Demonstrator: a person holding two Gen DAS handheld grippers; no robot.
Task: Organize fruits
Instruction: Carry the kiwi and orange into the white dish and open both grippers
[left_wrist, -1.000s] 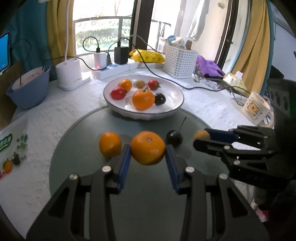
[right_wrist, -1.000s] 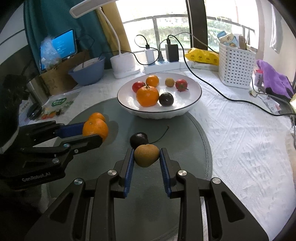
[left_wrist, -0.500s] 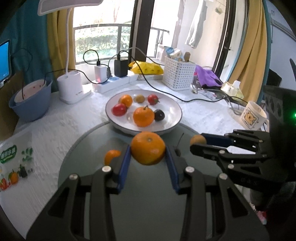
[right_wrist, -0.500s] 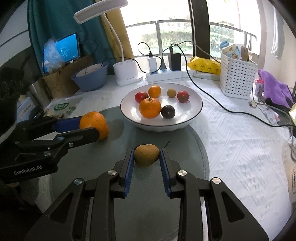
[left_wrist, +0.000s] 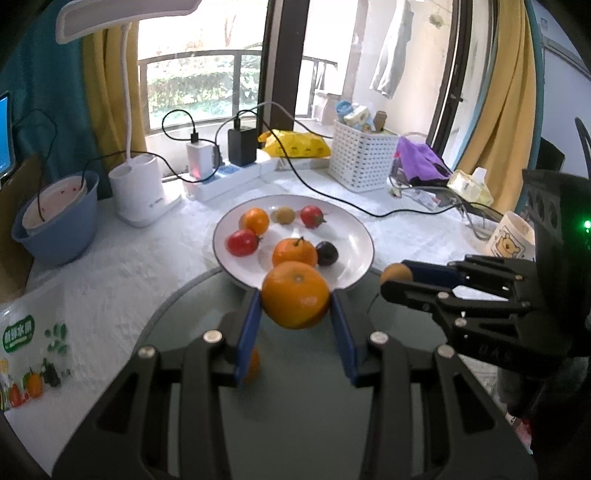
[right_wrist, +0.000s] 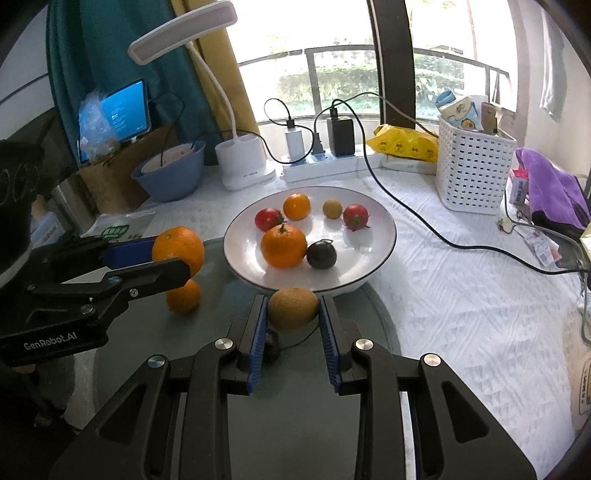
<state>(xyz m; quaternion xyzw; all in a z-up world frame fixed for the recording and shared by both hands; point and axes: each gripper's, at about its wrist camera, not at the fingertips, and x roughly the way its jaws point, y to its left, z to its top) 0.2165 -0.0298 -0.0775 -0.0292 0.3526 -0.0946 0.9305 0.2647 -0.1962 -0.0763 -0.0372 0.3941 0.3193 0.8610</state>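
My left gripper (left_wrist: 295, 306) is shut on a large orange (left_wrist: 295, 300), held above the grey round mat (left_wrist: 295, 424) just before the white plate (left_wrist: 354, 236). My right gripper (right_wrist: 291, 314) is shut on a brown kiwi (right_wrist: 293, 308), also raised near the plate's front rim (right_wrist: 384, 221). The plate holds two oranges, two red tomatoes, a small kiwi and a dark plum (right_wrist: 321, 254). A small orange (right_wrist: 183, 296) lies on the mat under the left gripper. A dark cherry (right_wrist: 271, 341) with a stem lies on the mat, mostly hidden below the right fingers.
Behind the plate stand a white lamp base (left_wrist: 138, 192), a power strip with chargers and cables (left_wrist: 221, 173), a white basket (left_wrist: 360, 162) and a blue bowl (left_wrist: 55, 229). A mug (left_wrist: 511, 236) stands at the right. A fruit bag (left_wrist: 26, 350) lies at the left.
Both grippers have risen and moved toward the plate with their fruit. The small orange and the cherry stay on the mat and now sit low behind the fingers.
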